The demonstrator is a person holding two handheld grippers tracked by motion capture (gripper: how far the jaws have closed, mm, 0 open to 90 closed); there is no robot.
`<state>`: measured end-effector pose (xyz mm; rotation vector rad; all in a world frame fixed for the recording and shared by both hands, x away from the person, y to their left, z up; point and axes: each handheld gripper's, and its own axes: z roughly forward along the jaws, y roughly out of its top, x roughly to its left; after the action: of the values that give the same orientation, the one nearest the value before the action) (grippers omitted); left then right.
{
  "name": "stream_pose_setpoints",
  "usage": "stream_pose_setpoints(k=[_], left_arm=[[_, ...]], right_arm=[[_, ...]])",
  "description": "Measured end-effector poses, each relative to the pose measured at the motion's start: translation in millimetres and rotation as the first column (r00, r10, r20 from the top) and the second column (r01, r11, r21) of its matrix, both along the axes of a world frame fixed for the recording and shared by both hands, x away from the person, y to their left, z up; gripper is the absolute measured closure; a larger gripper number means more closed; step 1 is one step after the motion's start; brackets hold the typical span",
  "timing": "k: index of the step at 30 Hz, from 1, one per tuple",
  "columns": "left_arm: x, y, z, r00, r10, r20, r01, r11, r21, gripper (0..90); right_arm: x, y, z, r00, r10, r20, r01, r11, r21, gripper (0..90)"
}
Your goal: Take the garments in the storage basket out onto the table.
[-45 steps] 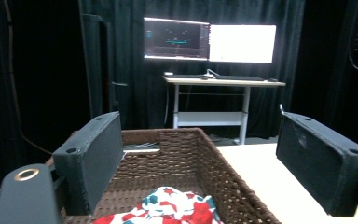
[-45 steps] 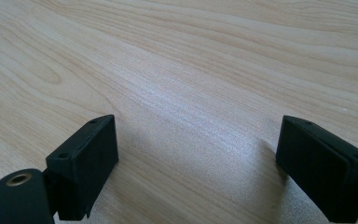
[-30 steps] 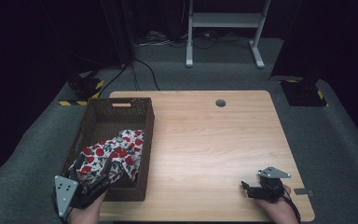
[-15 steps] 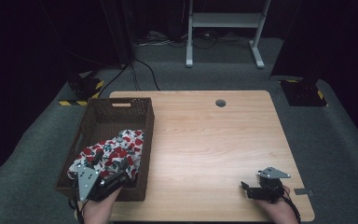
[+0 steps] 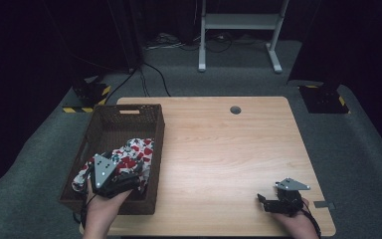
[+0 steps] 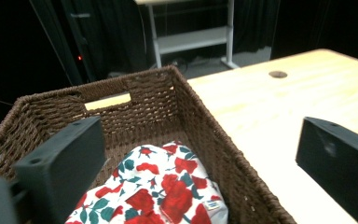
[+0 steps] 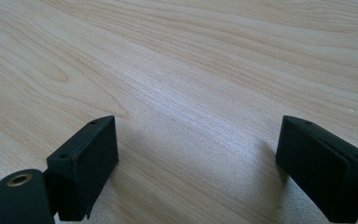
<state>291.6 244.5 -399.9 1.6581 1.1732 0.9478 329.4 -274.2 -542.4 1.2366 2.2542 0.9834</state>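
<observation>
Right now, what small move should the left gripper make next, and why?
Probably lower onto the floral cloth and close. The left gripper has just been opening, with nothing between its fingers, and hangs above the cloth in the basket.

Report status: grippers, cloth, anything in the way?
Left gripper over basket, jaws just opened wide, nothing between them. Right gripper open, low over table. Floral cloth lies in basket. Nothing in the way.

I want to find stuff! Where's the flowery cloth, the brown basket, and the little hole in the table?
flowery cloth (image 6: 168, 191), left gripper view, on a red rose.
brown basket (image 5: 129, 115), high view, on its far wall.
little hole (image 5: 236, 109), high view, on its dark middle.
</observation>
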Motion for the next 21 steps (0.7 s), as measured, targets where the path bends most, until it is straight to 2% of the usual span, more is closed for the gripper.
stream_pose_setpoints(k=[5,10,11,14,18,19,21], left_arm=[[16.0,11.0,0.8,0.9951,0.004,-0.098,-0.003,1.0000,0.005,0.3],[34.9,23.9,-4.6,0.9772,0.029,-0.210,-0.015,0.9975,0.070,0.2],[38.3,26.3,-6.1,0.9727,0.033,-0.229,-0.014,0.9962,0.086,0.2],[48.5,32.8,-11.5,0.9574,0.043,-0.285,-0.015,0.9949,0.100,0.2],[60.1,39.1,-17.2,0.9351,0.049,-0.351,-0.013,0.9946,0.103,0.2],[62.8,40.3,-18.4,0.9288,0.050,-0.367,-0.010,0.9940,0.109,0.3],[68.5,43.0,-21.9,0.9096,0.044,-0.413,0.002,0.9937,0.112,0.5]], right_arm=[[0.1,-0.8,0.1,1.0000,-0.001,-0.003,0.001,1.000,0.009,12.6],[0.1,-0.6,0.1,1.0000,0.000,-0.002,0.000,1.000,0.008,12.6],[0.1,-0.6,0.1,1.0000,0.000,-0.002,0.001,1.000,0.009,12.6],[0.1,-0.3,0.0,1.0000,0.000,-0.002,0.000,1.000,0.005,12.6],[-0.1,0.0,0.0,1.0000,0.000,-0.001,0.000,1.000,0.001,12.6],[0.0,0.0,0.0,1.0000,0.000,-0.001,0.000,1.000,0.002,12.6],[0.0,0.0,0.0,1.0000,0.000,-0.002,0.000,1.000,0.002,12.5]])
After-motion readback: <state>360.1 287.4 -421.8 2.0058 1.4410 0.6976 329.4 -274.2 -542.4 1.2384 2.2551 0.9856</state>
